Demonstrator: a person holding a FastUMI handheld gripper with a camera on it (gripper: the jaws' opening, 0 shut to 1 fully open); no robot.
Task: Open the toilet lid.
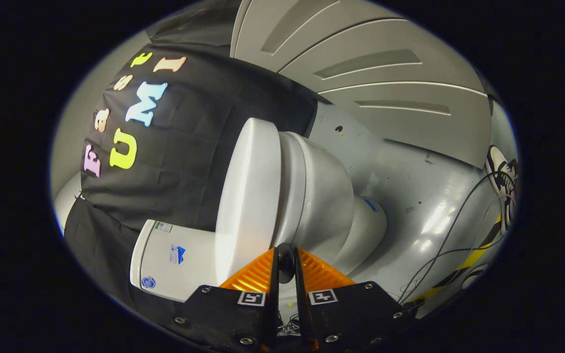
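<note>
The view is rolled sideways, so the white toilet lies across it. Its lid (248, 196) is down flat on the seat and bowl (319, 196). The tank (174, 260) sits behind the lid, against the black cloth wall. My gripper (285, 257) is close to the toilet, with its fingers (255, 277) drawn together and only a narrow slit between them. The tips sit right at the lid's rim, where lid and seat meet. I cannot make out whether they touch the rim. Nothing of the lid is visibly pinched between them.
The toilet's pedestal (363, 230) stands on a glossy grey floor (424, 196). Thin dark cables (451, 230) trail over the floor beyond the bowl, near yellow-and-black floor marking (478, 252). A pale panelled wall (385, 63) closes off the far side.
</note>
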